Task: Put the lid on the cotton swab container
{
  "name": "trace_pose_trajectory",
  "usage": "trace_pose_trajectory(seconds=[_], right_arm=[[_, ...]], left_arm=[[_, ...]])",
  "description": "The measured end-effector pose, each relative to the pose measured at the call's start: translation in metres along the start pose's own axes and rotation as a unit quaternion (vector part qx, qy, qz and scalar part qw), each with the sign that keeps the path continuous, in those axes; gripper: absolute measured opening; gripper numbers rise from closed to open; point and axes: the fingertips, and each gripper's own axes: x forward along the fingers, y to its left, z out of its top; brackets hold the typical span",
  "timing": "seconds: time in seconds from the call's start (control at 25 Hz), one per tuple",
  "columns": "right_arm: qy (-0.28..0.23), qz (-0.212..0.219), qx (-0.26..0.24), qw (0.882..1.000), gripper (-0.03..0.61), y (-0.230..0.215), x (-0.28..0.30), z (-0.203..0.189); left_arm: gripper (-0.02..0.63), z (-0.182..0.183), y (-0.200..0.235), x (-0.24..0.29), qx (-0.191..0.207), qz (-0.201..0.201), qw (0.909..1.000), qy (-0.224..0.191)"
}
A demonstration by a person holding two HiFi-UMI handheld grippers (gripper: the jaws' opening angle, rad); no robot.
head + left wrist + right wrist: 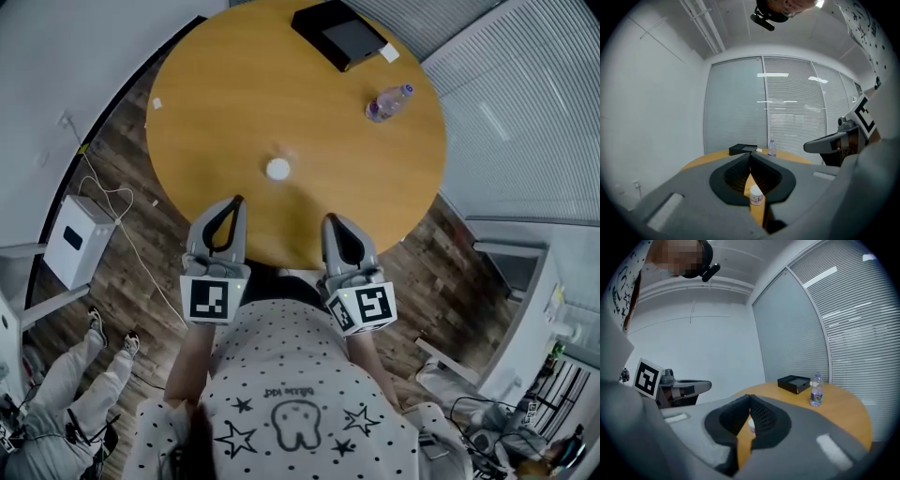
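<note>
Pointing out over the near edge of the desk, the left hand-held gripper and the right hand-held gripper are both clenched, tips meeting, with nothing between them. They sit side by side, close to the person's body.

The swab container stands upright near the middle of the desk, well apart from both grippers and roughly in line between them. Each gripper's own view catches it low down, past the closed tips.

Judging the risks: neither gripper is spread, so reaching in as they are would only nudge the light container, and it could tip or skid across the smooth top. A faint clear shape just beyond the container may be the lid, but it is too blurred to be sure. If it is clear plastic it will be hard to spot and easy to pinch crooked, and a lid pressed on while tilted could push the container over unless the other gripper steadies it.

From above the container's top shows white; whether that is swab ends or a cap I cannot tell. Farther back a clear bottle stands capped, contents unclear. At the far edge lies a shallow black box, open-topped, with nothing visible inside.
</note>
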Motion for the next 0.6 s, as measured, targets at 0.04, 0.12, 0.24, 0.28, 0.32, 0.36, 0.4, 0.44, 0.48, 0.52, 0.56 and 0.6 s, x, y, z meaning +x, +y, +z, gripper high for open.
trace_pose_trajectory(seconds=[0.04,0.12,0.24,0.28,0.32,0.36,0.4,0.44,0.48,0.52,0.56,0.6], right_arm=[[0.002,-0.004,0.001,1.000,0.005,0.000,0.003,-0.001],[0.005,-0.012,0.004,1.000,0.005,-0.002,0.008,-0.002],[0.004,-0.024,0.013,1.000,0.005,-0.002,0.013,-0.003],[0.004,-0.026,0.015,1.000,0.005,-0.001,0.015,-0.004],[0.004,-0.026,0.016,1.000,0.005,0.000,0.016,-0.004],[0.005,-0.025,0.015,1.000,0.005,0.002,0.016,-0.005],[0.006,-0.023,0.014,1.000,0.005,0.004,0.016,-0.007],[0.006,-0.021,0.013,1.000,0.005,0.006,0.016,-0.007],[0.005,-0.019,0.013,1.000,0.005,0.006,0.016,-0.007],[0.004,-0.017,0.013,1.000,0.005,0.005,0.017,-0.006],[0.003,-0.015,0.012,1.000,0.005,0.004,0.018,-0.004],[0.002,-0.012,0.011,1.000,0.005,0.003,0.019,-0.003]], left_arm=[[0.011,-0.002,0.002,0.003,-0.001,-0.005,1.0000,0.002],[0.011,-0.004,0.006,0.007,-0.001,-0.015,0.9999,0.007],[0.011,-0.009,0.010,0.012,-0.003,-0.025,0.9996,0.016],[0.011,-0.010,0.012,0.014,-0.003,-0.027,0.9995,0.017],[0.011,-0.010,0.012,0.016,-0.004,-0.028,0.9995,0.015],[0.011,-0.010,0.012,0.017,-0.005,-0.028,0.9995,0.013],[0.011,-0.011,0.011,0.016,-0.005,-0.029,0.9995,0.012],[0.011,-0.011,0.011,0.016,-0.005,-0.030,0.9994,0.012],[0.011,-0.011,0.010,0.016,-0.004,-0.031,0.9994,0.013],[0.011,-0.010,0.010,0.017,-0.004,-0.030,0.9995,0.012],[0.011,-0.008,0.009,0.018,-0.006,-0.029,0.9995,0.010],[0.011,-0.007,0.009,0.019,-0.008,-0.026,0.9996,0.009]])
